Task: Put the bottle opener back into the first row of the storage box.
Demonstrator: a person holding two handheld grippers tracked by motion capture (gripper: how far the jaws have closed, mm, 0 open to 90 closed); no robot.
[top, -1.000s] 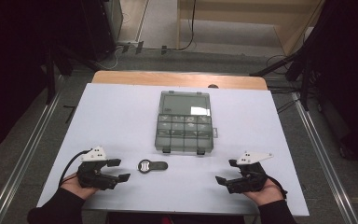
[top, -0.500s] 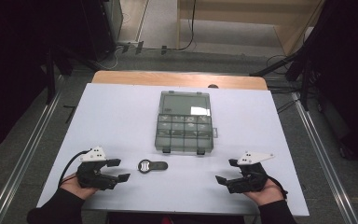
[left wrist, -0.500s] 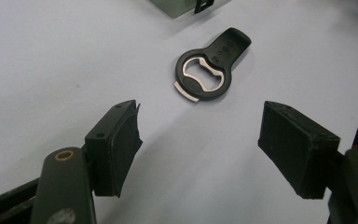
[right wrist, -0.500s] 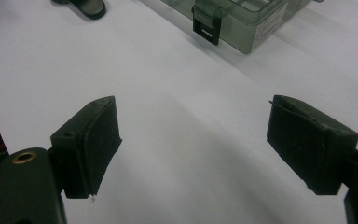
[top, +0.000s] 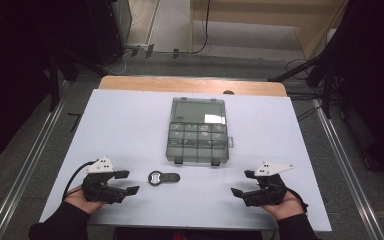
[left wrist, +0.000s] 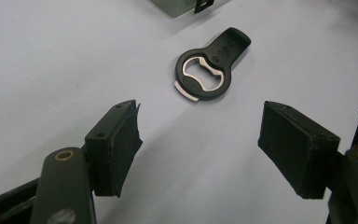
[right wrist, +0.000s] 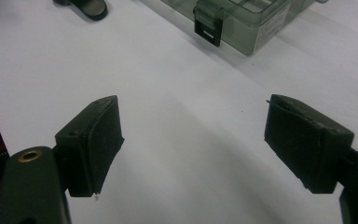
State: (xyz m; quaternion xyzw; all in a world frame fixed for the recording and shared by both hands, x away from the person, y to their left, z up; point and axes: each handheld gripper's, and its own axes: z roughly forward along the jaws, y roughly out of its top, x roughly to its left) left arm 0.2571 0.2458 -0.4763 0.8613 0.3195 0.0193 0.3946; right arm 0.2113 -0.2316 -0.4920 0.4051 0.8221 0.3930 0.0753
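A clear grey compartment box (top: 198,131) lies shut in the middle of the white table (top: 130,125). In front of it rests a black bottle opener (top: 163,177) with a metal ring. My left gripper (top: 128,182) is open near the front left, its jaws pointing right at the bottle opener (left wrist: 210,70) a short way ahead. My right gripper (top: 242,184) is open at the front right, jaws pointing left. In the right gripper view the box (right wrist: 242,18) with its black latch sits ahead, and the opener's handle tip (right wrist: 89,7) shows at the top left. Nothing is between either pair of jaws.
The table's wooden far edge (top: 190,85) borders a floor with cables. Metal rails (top: 25,170) run along both sides of the table. A dark stand (top: 325,65) is at the back right.
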